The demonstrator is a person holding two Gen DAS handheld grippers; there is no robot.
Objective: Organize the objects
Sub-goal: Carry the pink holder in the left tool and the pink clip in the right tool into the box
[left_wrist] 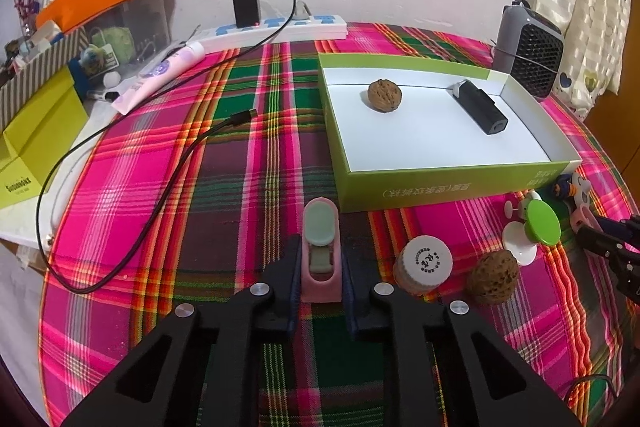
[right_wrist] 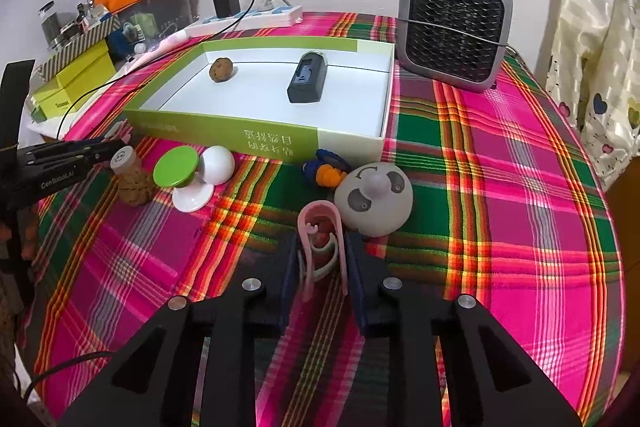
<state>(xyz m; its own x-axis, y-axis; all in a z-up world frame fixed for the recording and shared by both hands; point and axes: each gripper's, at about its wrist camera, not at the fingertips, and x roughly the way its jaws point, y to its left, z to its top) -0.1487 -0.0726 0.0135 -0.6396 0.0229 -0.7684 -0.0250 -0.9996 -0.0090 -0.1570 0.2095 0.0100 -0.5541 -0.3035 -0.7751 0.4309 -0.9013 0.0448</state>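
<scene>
The green-sided box (left_wrist: 440, 183) sits open on the plaid tabletop (left_wrist: 224, 163), and everything else is easiest placed from it. Inside, on its white floor, lie a walnut (left_wrist: 384, 95) toward the left and a black oblong device (left_wrist: 480, 107) toward the right, well apart from each other.

Just in front of the box's near left corner, the left gripper (left_wrist: 321, 279) has its jaws clamped on a small pink clip with a pale green pad (left_wrist: 320, 251), which stands between the pads and rests on the cloth. To the right of it, in front of the box's near wall, stand a white-capped jar (left_wrist: 423, 263), a second walnut (left_wrist: 493, 277) and a green-and-white knob-shaped toy (left_wrist: 530, 231).

In front of the box's near right end, the right gripper (right_wrist: 322, 267) has its jaws pressed against both sides of a pink looped clip (right_wrist: 322, 247). A grey dome with a panda-like face (right_wrist: 374, 201) sits just beside that clip, and a blue-and-orange figure (right_wrist: 326, 171) lies against the box's near wall.

Behind the box's right corner stands a grey fan heater (right_wrist: 456, 27); behind its left end, a white power strip (left_wrist: 276, 27) with a black charger (left_wrist: 246, 7) plugged in.
</scene>
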